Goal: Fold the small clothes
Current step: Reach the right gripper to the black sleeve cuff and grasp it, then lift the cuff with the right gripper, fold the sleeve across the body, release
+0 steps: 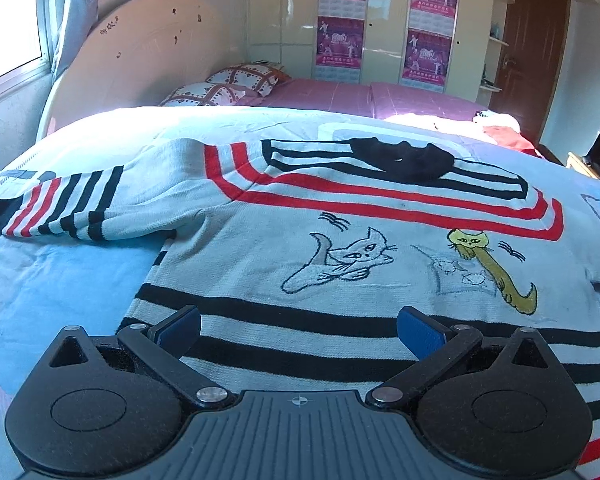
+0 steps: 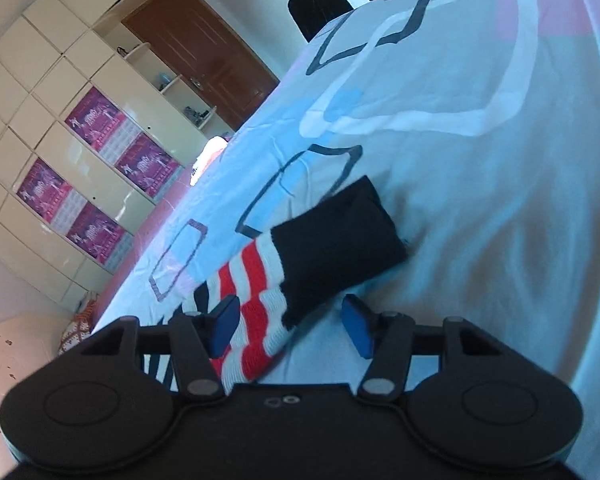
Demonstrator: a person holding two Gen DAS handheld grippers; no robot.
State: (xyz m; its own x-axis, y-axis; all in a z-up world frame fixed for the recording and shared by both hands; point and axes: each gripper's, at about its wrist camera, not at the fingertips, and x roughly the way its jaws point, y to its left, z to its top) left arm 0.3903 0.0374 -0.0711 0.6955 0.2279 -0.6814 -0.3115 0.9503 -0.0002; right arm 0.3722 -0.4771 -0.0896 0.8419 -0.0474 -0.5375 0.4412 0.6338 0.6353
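Knit sweater [image 1: 340, 248] flat on the bedspread [image 1: 60, 280], sleeves spread out.
My left gripper [image 1: 298, 330] hangs wide apart over the striped hem, gripping nothing. My right gripper [image 2: 290, 326] straddles the sleeve [image 2: 260, 304] by its black cuff [image 2: 336, 236], jaws part-closed, pads not pressing yet. Soft, light, floppy knit, probably stretchy; I'd pinch at the cuff or hem edge.

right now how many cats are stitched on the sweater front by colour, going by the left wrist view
white cat: 1
yellow cat: 1
total: 2, both on the sweater below its red stripes
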